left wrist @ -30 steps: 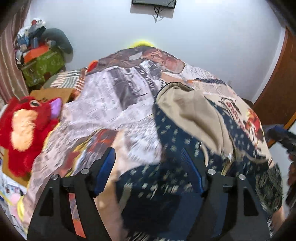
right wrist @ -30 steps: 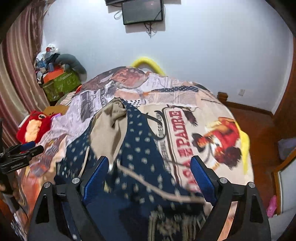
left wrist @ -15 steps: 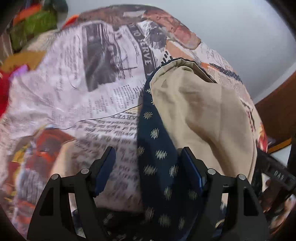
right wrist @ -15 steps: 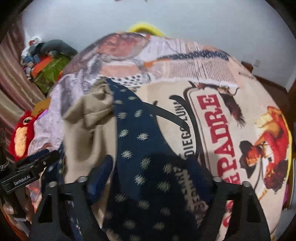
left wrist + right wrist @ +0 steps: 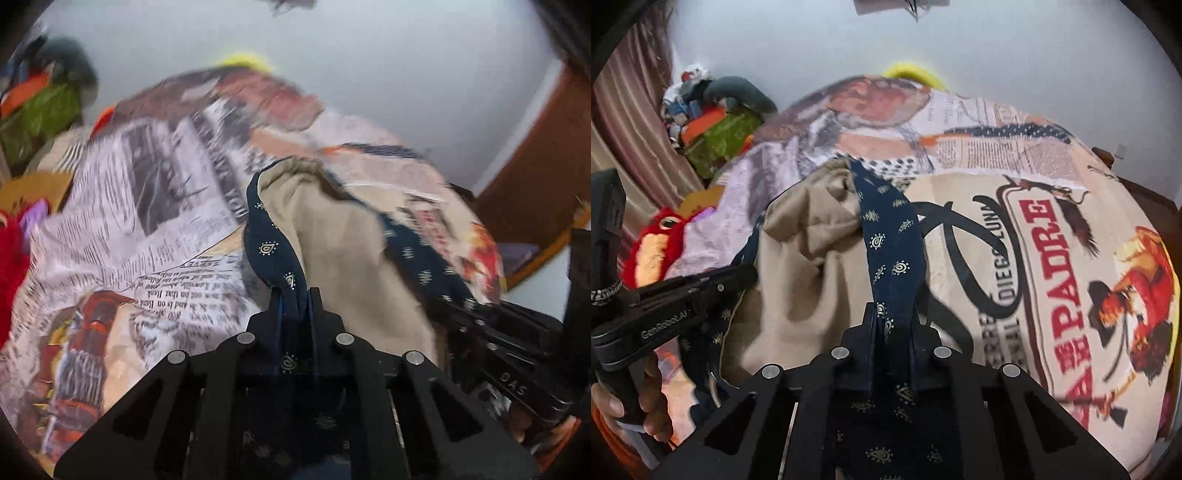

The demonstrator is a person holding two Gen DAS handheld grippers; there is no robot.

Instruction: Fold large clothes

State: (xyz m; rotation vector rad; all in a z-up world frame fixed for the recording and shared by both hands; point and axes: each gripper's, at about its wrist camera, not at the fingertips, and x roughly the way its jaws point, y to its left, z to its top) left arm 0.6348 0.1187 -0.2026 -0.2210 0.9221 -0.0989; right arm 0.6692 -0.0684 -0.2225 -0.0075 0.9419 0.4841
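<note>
Left wrist view only: brown wooden door [image 5: 535, 155] at right; scene blurred; right gripper [image 5: 476, 325] intruding from the lower right, its tips hidden against the cloth.
Right wrist view only: red plush toy [image 5: 652, 251], striped curtain [image 5: 631, 122], green bag [image 5: 720, 140] heaped with clutter, printed "PADRE" lettering [image 5: 1056, 273] on the bedspread [image 5: 979, 155]; left gripper [image 5: 746, 273] seen from the side, handle wrapped by a hand [image 5: 631, 410].

Pose: both grippers pitched steeply down toward the bed, side by side, close together.

Left gripper [image 5: 293, 295]: jaws just closed, clenched on a navy fold.
Right gripper [image 5: 892, 310]: jaws just closed, clenched on a navy strip.

Garment [image 5: 890, 240]: large, navy with small pale gold motifs, tan lining [image 5: 809, 258] exposed and rumpled between the two pinched edges. Lying on the bedspread, middle of the bed, near edge lifted into both grips.
</note>
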